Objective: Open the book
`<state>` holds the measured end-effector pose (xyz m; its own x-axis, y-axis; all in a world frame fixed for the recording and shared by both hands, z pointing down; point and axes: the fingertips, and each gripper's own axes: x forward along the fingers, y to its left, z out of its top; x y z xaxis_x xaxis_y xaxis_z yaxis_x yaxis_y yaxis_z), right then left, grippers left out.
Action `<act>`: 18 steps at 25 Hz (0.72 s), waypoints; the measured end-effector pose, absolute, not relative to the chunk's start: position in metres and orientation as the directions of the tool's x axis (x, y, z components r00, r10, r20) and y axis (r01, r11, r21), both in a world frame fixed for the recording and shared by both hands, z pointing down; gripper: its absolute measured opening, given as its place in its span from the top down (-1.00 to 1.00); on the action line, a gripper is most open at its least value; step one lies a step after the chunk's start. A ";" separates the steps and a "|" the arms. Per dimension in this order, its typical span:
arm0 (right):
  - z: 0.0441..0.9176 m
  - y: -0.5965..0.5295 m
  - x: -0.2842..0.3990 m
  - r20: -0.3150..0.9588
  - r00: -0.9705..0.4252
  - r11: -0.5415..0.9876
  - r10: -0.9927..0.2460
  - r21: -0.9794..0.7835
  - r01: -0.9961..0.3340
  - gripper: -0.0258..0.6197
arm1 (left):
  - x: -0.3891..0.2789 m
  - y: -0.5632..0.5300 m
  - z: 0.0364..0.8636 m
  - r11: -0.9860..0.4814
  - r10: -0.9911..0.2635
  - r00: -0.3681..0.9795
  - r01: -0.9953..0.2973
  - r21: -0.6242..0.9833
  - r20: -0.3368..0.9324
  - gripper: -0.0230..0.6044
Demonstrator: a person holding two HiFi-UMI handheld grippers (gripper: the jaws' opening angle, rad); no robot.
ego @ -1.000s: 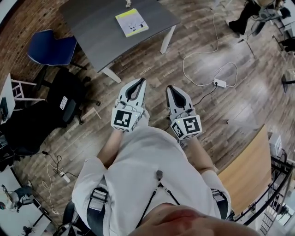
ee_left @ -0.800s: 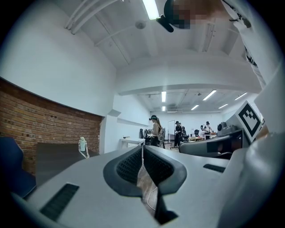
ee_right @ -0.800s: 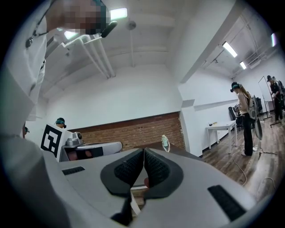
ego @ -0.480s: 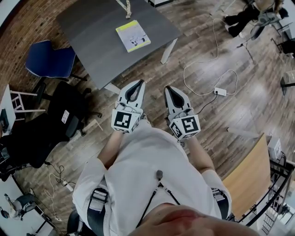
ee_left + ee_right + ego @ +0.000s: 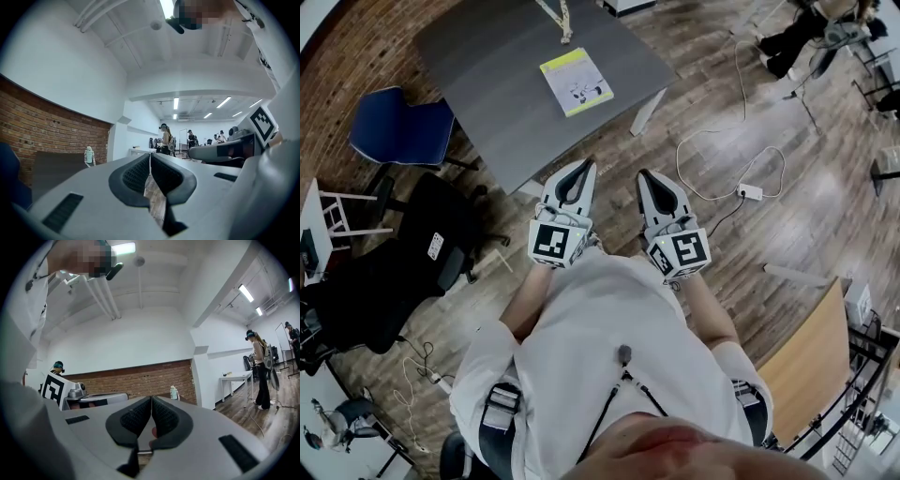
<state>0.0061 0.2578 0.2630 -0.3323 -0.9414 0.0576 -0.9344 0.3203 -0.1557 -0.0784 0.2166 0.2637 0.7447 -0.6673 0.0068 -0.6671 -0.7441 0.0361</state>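
Book [image 5: 576, 82] closed, long axis upper-left to lower-right; left hand-held gripper [image 5: 583, 164], right hand-held gripper [image 5: 643, 176] pinched together, empty.

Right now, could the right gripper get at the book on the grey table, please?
Probably not yet: the right gripper, shut, hangs over the floor short of the table, and the book lies farther in. Nothing blocks the way; stepping closer should do.

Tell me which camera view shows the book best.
The head view: the book lies closed on the grey table, its whole yellow-and-white cover seen from above. The left gripper view and right gripper view look level across the room and show no book.
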 end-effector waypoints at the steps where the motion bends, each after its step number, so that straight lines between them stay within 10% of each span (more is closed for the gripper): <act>1: 0.262 0.255 0.003 0.055 -0.337 0.325 -0.940 -0.156 -0.933 0.81 | -0.081 0.215 0.264 -0.741 -0.671 0.742 -0.670 0.039 0.008 0.83; 18: 0.261 0.201 -0.027 0.059 -0.460 0.449 -0.886 -0.141 -0.882 0.81 | -0.107 0.176 0.267 -0.660 -0.749 0.662 -0.748 0.064 0.017 0.83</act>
<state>-0.0267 0.2005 0.2613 -0.4602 -0.8858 0.0593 -0.8824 0.4490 -0.1408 -0.1073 0.1764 0.2672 0.6623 -0.7490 0.0170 -0.7483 -0.6603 0.0637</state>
